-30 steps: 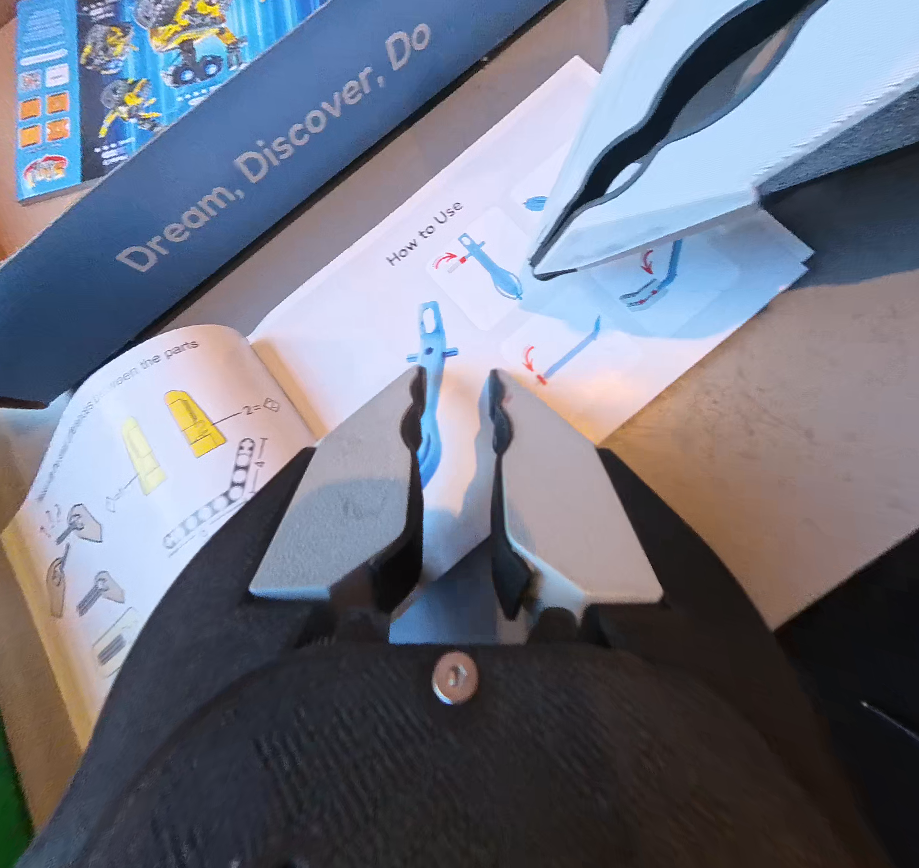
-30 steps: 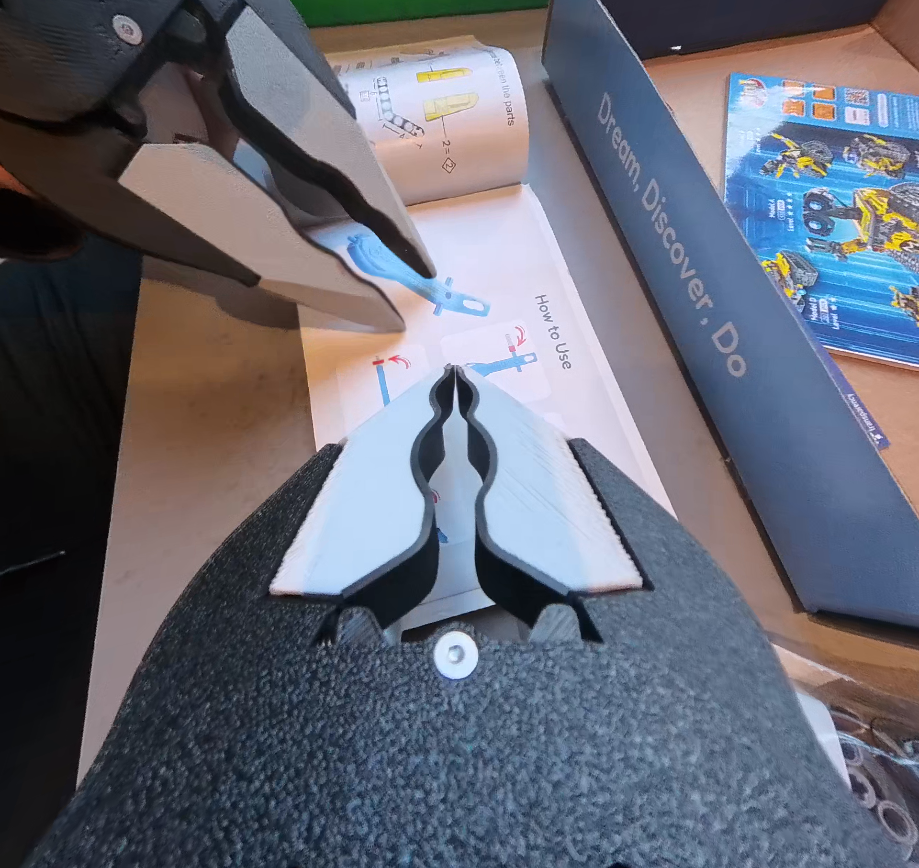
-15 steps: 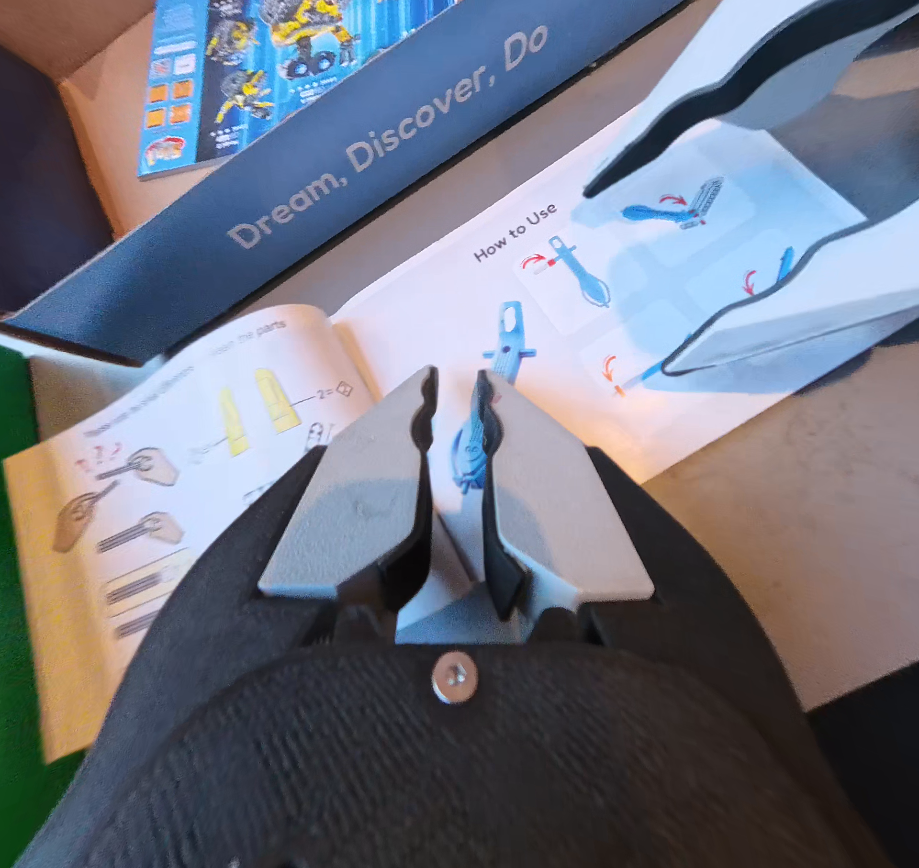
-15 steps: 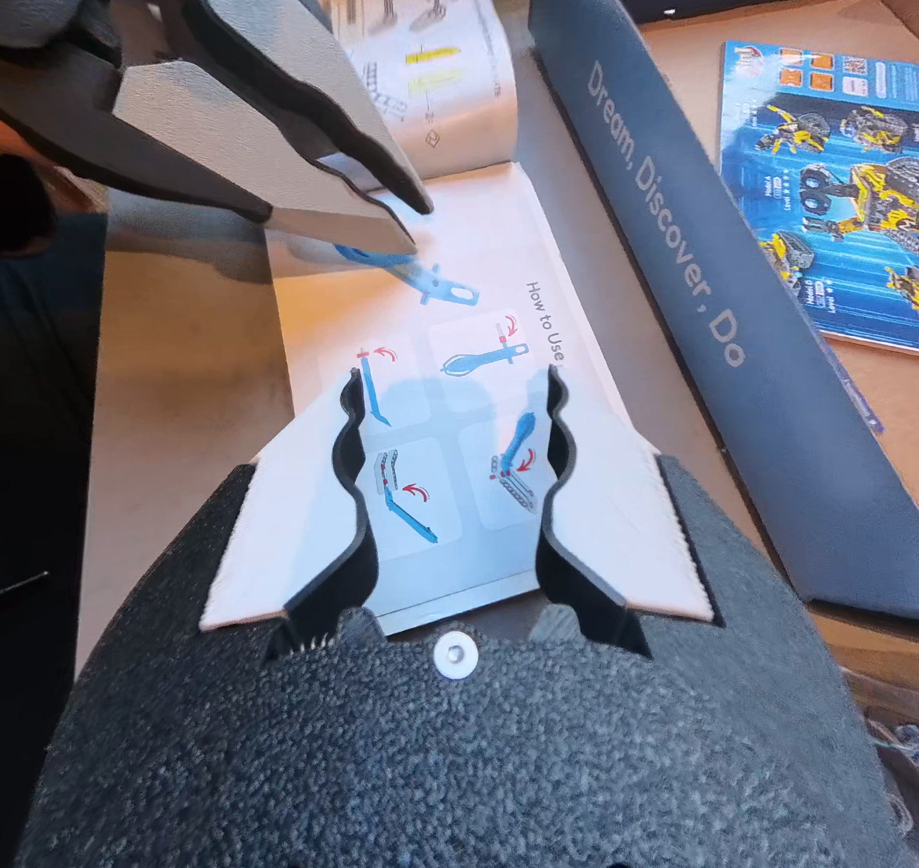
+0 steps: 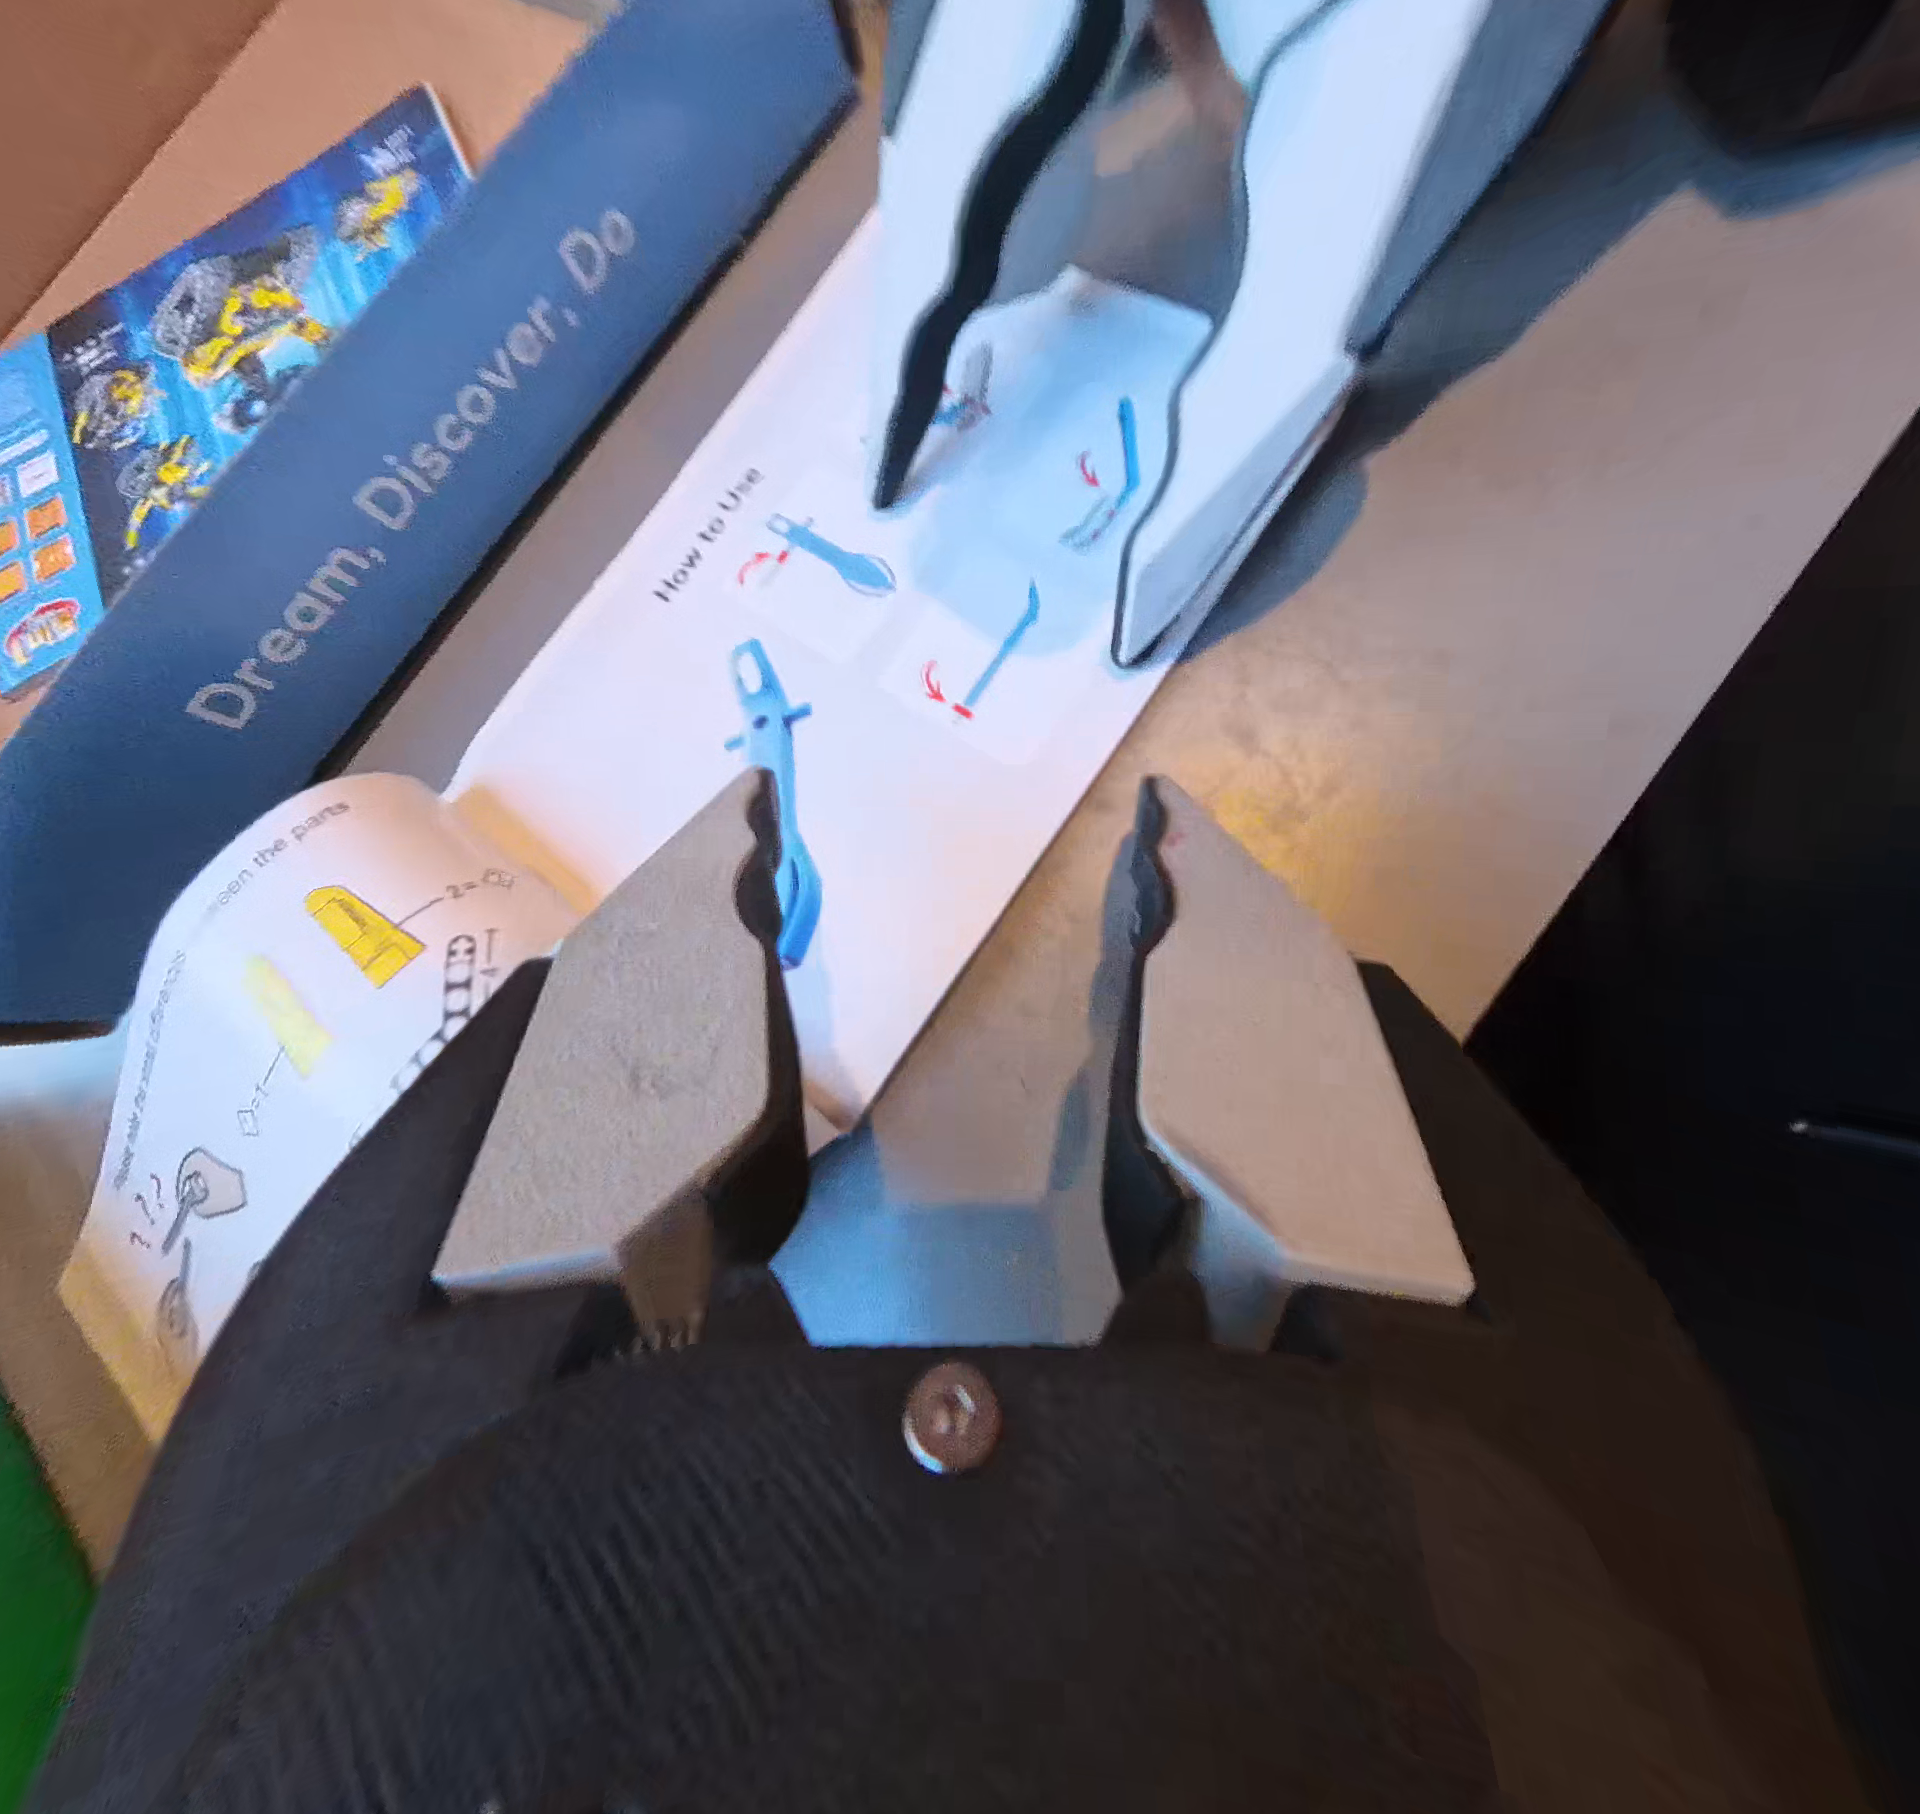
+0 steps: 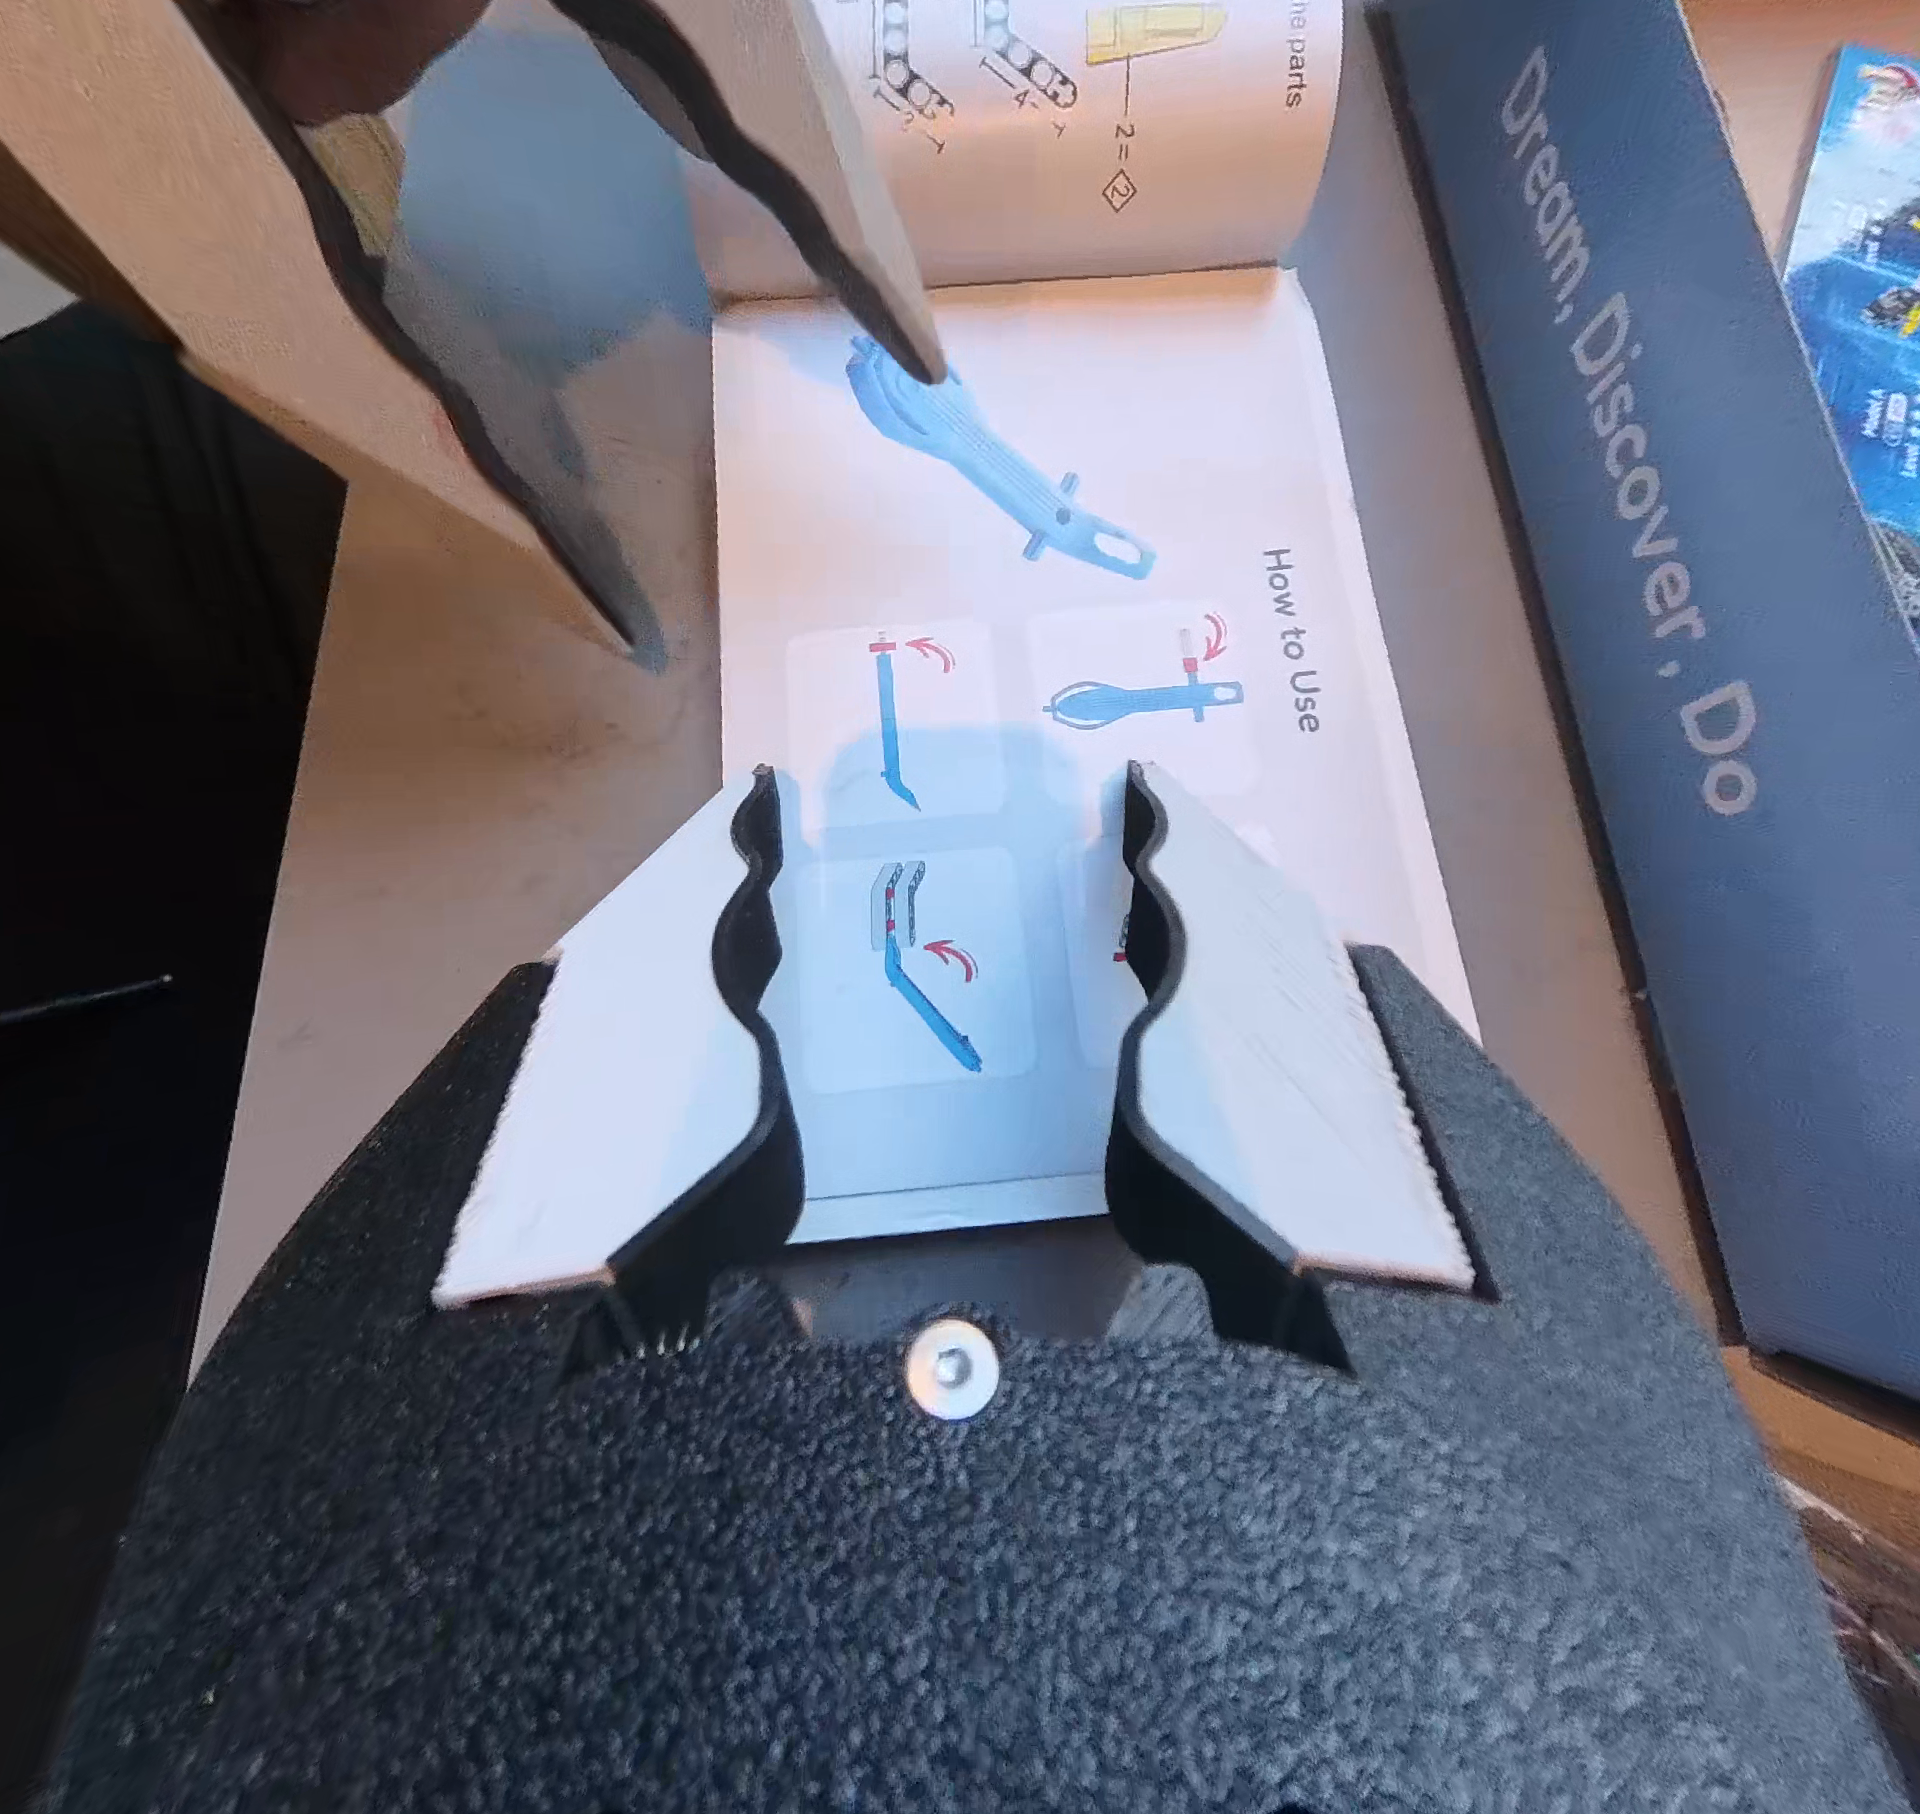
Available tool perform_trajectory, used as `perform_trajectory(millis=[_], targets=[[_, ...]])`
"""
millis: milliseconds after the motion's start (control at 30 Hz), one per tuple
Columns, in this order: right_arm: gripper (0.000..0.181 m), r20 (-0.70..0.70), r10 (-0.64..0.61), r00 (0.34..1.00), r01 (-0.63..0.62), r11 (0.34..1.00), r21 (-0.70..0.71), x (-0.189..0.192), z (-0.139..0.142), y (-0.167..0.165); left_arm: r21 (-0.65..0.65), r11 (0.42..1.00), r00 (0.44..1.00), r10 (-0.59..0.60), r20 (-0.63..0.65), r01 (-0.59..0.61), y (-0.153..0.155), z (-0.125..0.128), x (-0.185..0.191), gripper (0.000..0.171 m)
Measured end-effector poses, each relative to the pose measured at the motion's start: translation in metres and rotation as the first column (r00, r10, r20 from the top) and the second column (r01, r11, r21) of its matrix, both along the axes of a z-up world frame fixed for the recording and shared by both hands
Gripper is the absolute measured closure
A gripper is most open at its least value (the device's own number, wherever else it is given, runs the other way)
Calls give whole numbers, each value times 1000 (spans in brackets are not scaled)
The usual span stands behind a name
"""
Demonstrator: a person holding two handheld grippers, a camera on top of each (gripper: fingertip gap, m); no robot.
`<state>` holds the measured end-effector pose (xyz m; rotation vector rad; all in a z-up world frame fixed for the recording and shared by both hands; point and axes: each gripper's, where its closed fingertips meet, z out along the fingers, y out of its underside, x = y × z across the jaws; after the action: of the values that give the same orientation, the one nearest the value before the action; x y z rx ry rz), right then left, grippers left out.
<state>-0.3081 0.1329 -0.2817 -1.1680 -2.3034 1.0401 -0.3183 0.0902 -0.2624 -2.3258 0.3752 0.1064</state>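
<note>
An open instruction booklet (image 5: 644, 725) lies on the beige table, its flat white page printed with blue tool drawings. My left gripper (image 5: 956, 788) is open and empty over the page's near edge. In the right wrist view (image 6: 784, 512) one of its fingertips (image 6: 914, 351) rests on the large blue tool drawing and the other is at the table beside the page. My right gripper (image 6: 951, 772) is open and empty, straddling the small drawings on the booklet (image 6: 1195, 393). It also shows in the left wrist view (image 5: 1008, 580).
The booklet's other page (image 5: 312, 933) curls up at the spine. A dark blue box flap (image 5: 416, 476) with pale lettering runs along the booklet, with a colourful leaflet (image 5: 208, 341) in the cardboard box behind. A black surface (image 5: 1714, 933) borders the table.
My left gripper has opened from nearly shut to wide. My right gripper opened half a second ago, stays open and has moved further onto the page.
</note>
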Motion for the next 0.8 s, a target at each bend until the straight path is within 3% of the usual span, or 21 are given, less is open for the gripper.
perform_trajectory(millis=[100,200,500,567,667,733,800], targets=[[113,4,20,1000,-20,1000,-7,2,0,-3,-64,998,997,6,-71,-11,-3,-14,-4,103],[123,3,54,999,-54,999,-6,7,0,-8,-55,997,997,44,-64,-47,-2,-15,-9,107],[119,6,68,998,-68,998,-2,8,0,-11,-76,974,971,205,-123,-215,-24,-12,-47,102],[120,8,68,998,-68,998,-10,9,0,-11,-37,974,973,222,-67,-225,-26,-4,-44,110],[120,16,67,998,-67,997,-28,9,1,-11,120,965,966,216,144,-233,-17,35,-34,133],[120,13,68,998,-67,997,-24,9,1,-11,142,945,955,282,95,-293,-16,41,-55,147],[120,9,71,997,-71,997,-17,9,0,-11,71,920,920,388,-47,-385,-25,23,-91,153]])
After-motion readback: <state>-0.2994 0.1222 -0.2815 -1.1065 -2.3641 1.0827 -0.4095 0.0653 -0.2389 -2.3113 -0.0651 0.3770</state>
